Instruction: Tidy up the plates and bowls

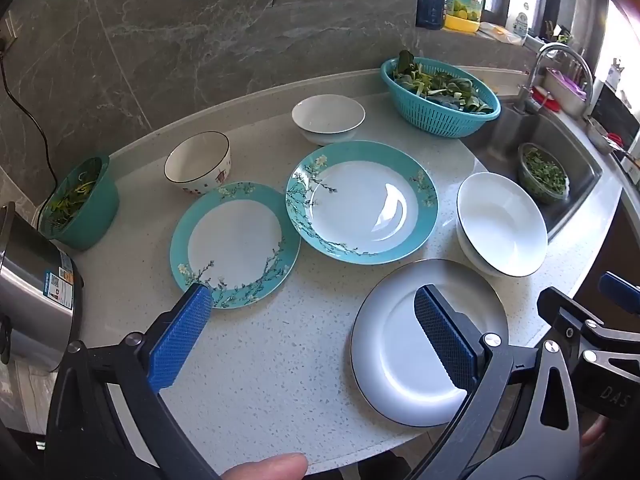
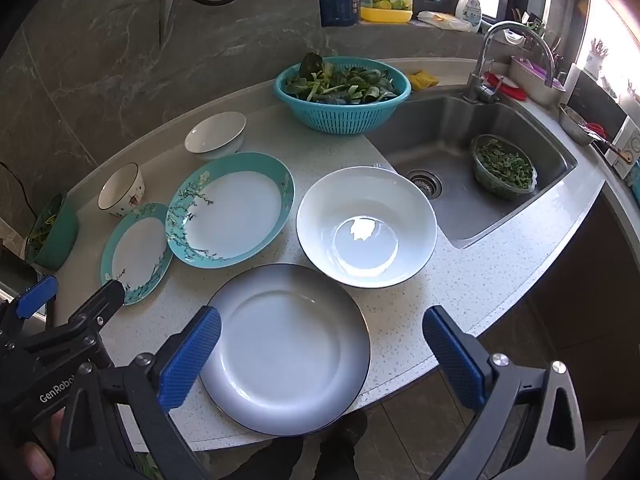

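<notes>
Both your claws hang wide apart over the counter's (image 2: 400, 312) near edge, gripping nothing. Your left gripper (image 1: 312, 312) hovers beside the small teal plate (image 1: 236, 244); your right gripper (image 2: 322, 334) straddles the white plate (image 2: 286, 350). Behind: the big teal plate (image 2: 232, 208), the wide white bowl (image 2: 366, 226) by the sink (image 2: 460, 204), two small bowls (image 1: 328, 118) (image 1: 198, 162) toward the back edge.

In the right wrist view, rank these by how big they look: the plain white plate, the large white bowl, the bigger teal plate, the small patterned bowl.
1. White plate, though it lies nearest the camera.
2. Large white bowl and bigger teal plate: too alike to rank.
3. Small patterned bowl, clearly smallest.
</notes>
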Demonstrator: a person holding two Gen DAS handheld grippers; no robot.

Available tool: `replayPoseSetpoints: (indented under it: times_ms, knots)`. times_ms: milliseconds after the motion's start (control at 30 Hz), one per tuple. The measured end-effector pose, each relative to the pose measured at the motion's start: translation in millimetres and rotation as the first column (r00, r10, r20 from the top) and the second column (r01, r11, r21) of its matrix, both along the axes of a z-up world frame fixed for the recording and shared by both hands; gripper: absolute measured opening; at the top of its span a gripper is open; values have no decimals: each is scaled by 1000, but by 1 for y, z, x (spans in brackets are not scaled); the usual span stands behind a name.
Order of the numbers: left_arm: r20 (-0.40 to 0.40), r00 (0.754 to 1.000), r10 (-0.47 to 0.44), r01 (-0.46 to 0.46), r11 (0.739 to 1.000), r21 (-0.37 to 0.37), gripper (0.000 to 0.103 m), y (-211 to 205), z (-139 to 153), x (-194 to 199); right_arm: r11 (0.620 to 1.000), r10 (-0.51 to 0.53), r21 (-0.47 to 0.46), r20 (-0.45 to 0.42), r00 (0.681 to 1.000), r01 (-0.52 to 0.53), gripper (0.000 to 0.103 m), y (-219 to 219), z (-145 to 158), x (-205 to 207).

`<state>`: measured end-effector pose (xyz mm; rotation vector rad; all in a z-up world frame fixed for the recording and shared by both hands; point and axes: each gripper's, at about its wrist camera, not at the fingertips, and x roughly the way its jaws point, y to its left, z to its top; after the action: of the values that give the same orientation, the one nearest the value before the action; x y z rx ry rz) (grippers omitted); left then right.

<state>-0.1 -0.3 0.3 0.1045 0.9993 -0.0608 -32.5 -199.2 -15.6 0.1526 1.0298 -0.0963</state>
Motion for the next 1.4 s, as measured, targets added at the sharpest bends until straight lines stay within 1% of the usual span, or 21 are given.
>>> replayPoseSetpoints:
  times_ms: [200,233,267,433,467,633,1400]
  knots:
    - [-5,1000,8,-8,1000,-3,103,2,1,1,1000,0,-1,-1,1000,0,103,1,-1,1]
    - [2,1000,4,-4,1000,16,103,-2,-4,3,1000,-1,-1,0,1000,1,103,0,-1,1]
    - [2,1000,5,-5,1000,16,103,-3,-4,3,1000,-1,-1,-1,1000,1,103,0,-1,1]
    - [-5,1000,3,-3,1000,10,103,0,-3,0,1000,0,-1,0,1000,0,103,-4,0,1]
    - [-4,1000,4,-4,1000,10,103,0,-3,0,1000,0,-2,0,1000,0,103,3,-1,2]
    - [-10,1000,5,-5,1000,4,103,2,-5,2,1000,0,-3,-2,1000,0,103,3,-1,2]
    - [-14,1000,5,-5,1000,4,103,3,-9,1,1000,2,-5,-4,1000,-2,103,4,-2,5]
